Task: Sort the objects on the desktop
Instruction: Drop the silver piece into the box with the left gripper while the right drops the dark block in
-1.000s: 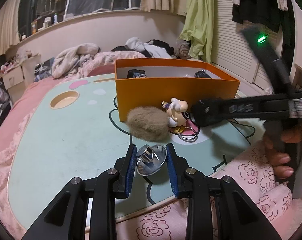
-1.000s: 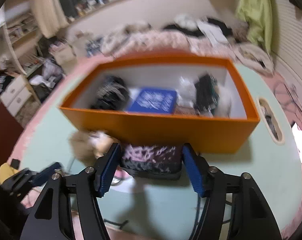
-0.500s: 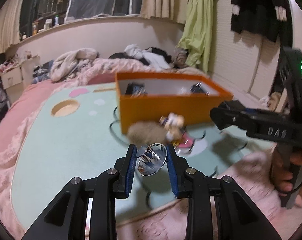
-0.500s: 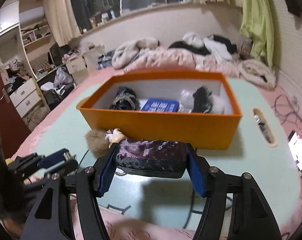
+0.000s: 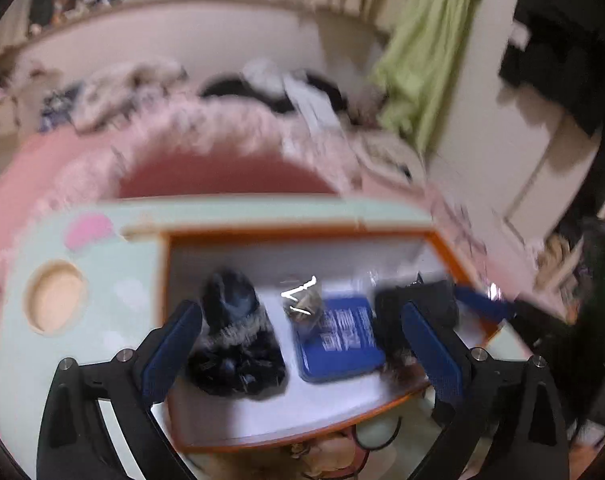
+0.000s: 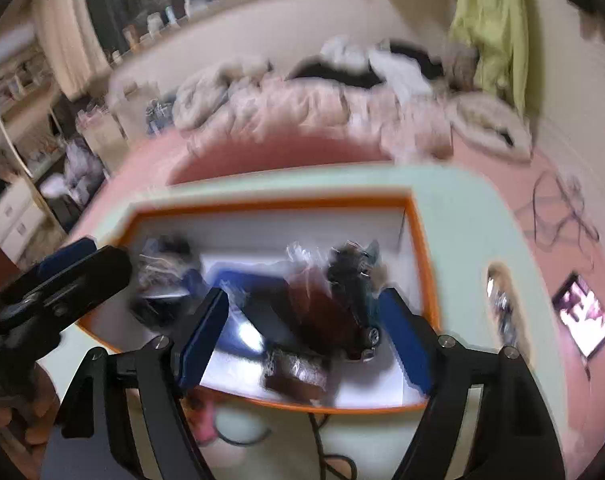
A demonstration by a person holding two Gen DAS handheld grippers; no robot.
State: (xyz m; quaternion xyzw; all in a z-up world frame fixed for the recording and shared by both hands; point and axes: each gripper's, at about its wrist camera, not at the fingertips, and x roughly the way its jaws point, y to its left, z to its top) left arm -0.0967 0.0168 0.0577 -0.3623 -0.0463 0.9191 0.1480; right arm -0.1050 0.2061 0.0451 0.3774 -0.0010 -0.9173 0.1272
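Both views motion-blurred; box point(image 5: 442, 240) contents smeared: shiny bit point(image 5: 302, 300) unidentifiable, blue pack point(image 5: 338, 344) text unreadable, dark pouch point(image 6: 298, 372) edges vague. Near box wall hides the keychain clutter point(image 5: 330, 452), cut by bottom edge

Mint-green table point(image 5: 102, 320) carries 1 orange box point(image 5: 302, 236).

Inside the box point(image 5: 302, 236), a fur bundle point(image 5: 232, 344) lies left of the card point(image 5: 340, 344).
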